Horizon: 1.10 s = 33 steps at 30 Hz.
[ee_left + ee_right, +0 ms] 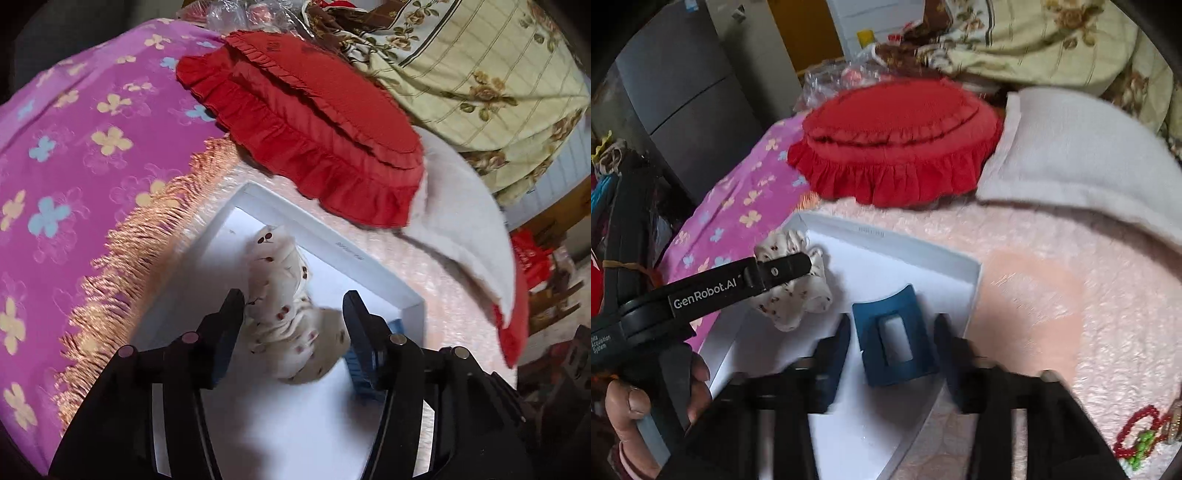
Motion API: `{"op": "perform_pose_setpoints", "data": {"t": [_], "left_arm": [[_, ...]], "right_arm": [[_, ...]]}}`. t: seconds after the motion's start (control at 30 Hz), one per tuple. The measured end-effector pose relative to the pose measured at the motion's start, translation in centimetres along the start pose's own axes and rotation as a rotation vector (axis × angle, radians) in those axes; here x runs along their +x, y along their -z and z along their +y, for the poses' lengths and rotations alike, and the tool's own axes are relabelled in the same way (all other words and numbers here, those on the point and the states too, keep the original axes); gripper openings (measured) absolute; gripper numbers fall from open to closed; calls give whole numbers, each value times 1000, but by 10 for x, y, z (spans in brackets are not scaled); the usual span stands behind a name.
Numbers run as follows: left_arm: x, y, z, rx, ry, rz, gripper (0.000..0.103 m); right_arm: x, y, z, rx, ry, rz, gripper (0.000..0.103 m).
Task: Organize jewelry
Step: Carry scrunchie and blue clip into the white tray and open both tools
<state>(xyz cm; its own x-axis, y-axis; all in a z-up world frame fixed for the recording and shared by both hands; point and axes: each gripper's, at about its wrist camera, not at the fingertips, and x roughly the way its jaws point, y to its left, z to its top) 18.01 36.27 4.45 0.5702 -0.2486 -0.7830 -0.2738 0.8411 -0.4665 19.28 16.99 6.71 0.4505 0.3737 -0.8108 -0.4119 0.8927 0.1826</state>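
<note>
Two pieces are already lying inside the white box (973,284), which is sitting at lower centre of both views on the pink fuzzy blanket (1052,295): one cream scrunchie (284,314) dotted with red cherries, and one blue hair claw (892,336). At least one more item, a red and green beaded piece (1136,439), is waiting outside the box at the lower right of the right wrist view, with something metallic beside it that is too cut off to name, so the sorting is looking roughly halfway done, judging by what is showing. The left gripper (293,302) is hovering with its jaws spread on either side of the scrunchie; one finger is looking close to the fabric, but the jaws are not pinching it, and in the right wrist view that same finger is crossing in front of the scrunchie at left of centre. The right gripper (892,328) is likewise standing wide apart, its blurred fingers flanking the hair claw without squeezing it, so I am judging that both pieces are just being released or about to be grasped; which one cannot be told. Counting the surroundings: one red frilled cushion (894,144), one white folded towel (1078,155) and one purple flowered cloth (74,147) are filling the upper parts of the frames.
</note>
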Motion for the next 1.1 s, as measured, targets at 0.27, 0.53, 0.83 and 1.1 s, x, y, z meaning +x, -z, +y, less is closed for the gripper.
{"op": "perform_pose_setpoints", "data": {"t": [0.27,0.53,0.83,1.1], "left_arm": [[-76,28,-14,-25,-36,-105,55],[-131,137,8,-171,-110,-233,55],[-123,160,11,-76,-150,-241,55],[-127,164,5,-52,-139,-249,55]], "right_arm": [[-37,59,13,-76,63,34,47],[-30,117,34,-79,48,115,28],[-44,142,42,-126,185,135,16],[-57,159,31,-110,210,143,16]]}}
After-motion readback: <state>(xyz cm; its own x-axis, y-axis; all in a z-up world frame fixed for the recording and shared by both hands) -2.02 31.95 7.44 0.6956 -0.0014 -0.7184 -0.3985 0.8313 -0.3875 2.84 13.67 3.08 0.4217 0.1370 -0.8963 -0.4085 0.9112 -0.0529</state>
